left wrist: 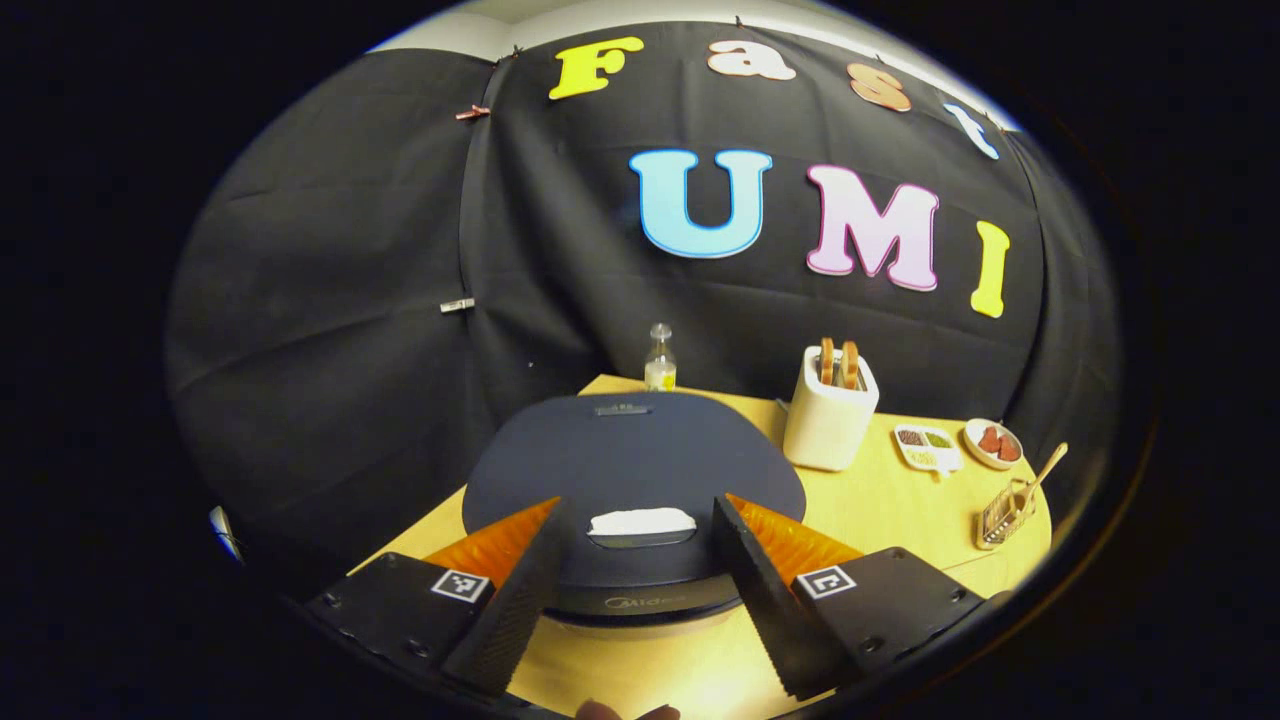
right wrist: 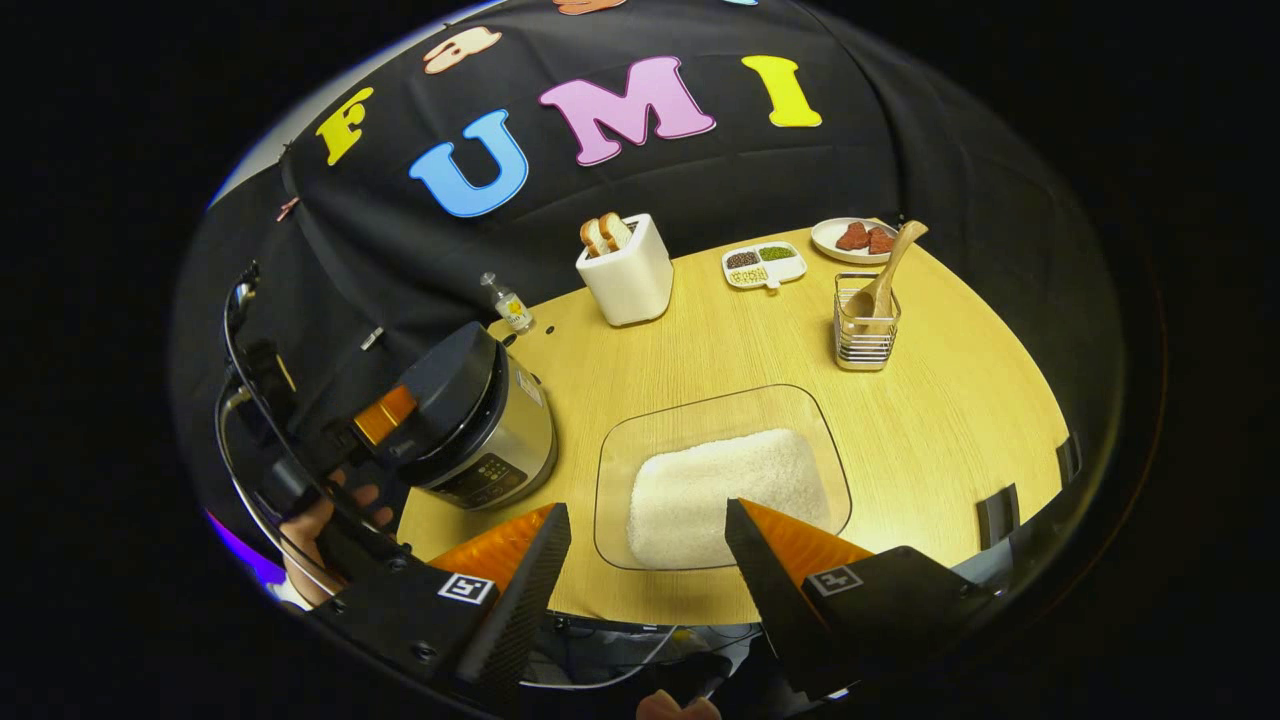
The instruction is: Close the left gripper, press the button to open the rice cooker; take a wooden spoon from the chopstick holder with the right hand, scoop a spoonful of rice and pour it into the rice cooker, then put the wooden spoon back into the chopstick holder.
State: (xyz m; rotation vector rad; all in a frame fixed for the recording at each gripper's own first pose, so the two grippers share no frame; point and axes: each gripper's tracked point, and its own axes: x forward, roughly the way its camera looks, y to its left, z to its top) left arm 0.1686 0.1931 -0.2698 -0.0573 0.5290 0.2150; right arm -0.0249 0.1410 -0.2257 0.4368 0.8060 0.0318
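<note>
Your left gripper (left wrist: 640, 560) hangs with its fingers spread wide, straddling the pale oblong release button (left wrist: 642, 522) on the near edge of the dark, rounded rice cooker (left wrist: 632, 470); lid down, nothing pressed yet. You'll want those fingers brought together first, so a blunt tip meets the button. It looks like a stiff latch: push straight down, and the heavy cooker should stay put.

Your right gripper (right wrist: 648, 545) is wide too, gripping nothing, above the clear glass dish of white rice (right wrist: 728, 490). Far right stands the wire chopstick holder (right wrist: 866, 335) with the light wooden spoon (right wrist: 886, 270) leaning out. It's rigid, probably smooth; I'd pinch the bare upper handle, squarely, or it may swivel.
</note>
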